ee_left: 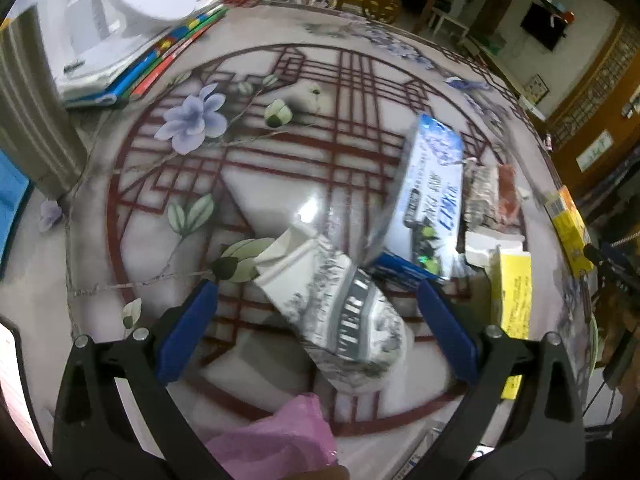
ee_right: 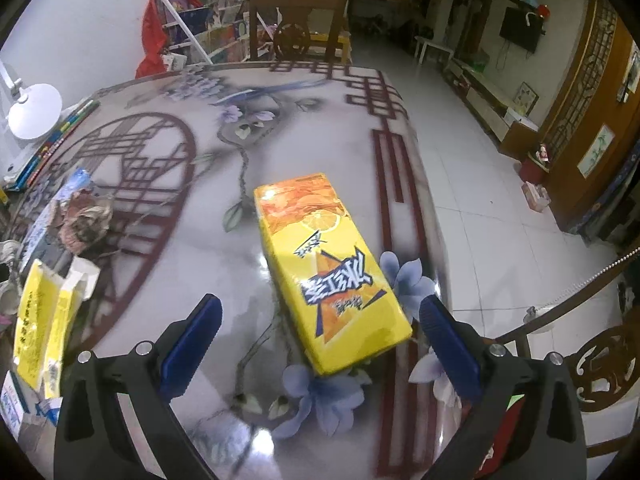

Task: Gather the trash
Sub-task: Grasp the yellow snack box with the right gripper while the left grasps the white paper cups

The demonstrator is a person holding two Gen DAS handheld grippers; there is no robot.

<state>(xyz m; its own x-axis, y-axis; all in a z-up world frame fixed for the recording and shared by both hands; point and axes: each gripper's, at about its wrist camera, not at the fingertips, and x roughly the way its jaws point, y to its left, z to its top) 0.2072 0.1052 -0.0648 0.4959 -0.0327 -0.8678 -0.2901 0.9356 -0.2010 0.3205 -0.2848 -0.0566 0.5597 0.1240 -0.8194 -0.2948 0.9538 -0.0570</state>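
Trash lying scattered across a glossy bench [ee_right: 304,152] printed with red lattice and lilac flowers.

Item one: yellow rectangular cardboard drink carton with orange-slice artwork [ee_right: 332,268], lying flat on its broad face, long axis running from 12 to 5 o'clock in the right wrist view. The right tongs [ee_right: 320,332] are standing wide apart, empty, their blue pads flanking the carton's near end without touching it. Judging by its crisp edges, the carton is probably stiff and light if drained, with a slick printed skin; taking it across the two long side walls near the closer end looks soundest, since the glossy top could be slipping.

Item two: crumpled white and grey printed paper carton with torn open top [ee_left: 340,300], lying between the blue pads of the left tongs [ee_left: 316,300], which are also spread and holding nothing. It is appearing soft and already crushed, likely giving way under pressure, so gripping across its middle should be working.

Item three: blue and white plastic snack wrapper [ee_left: 432,196], at 1 o'clock of item two, thin and floppy.

Item four: pink plastic bag [ee_left: 276,440], showing at 6 o'clock in the left view, presumably the collecting sack.
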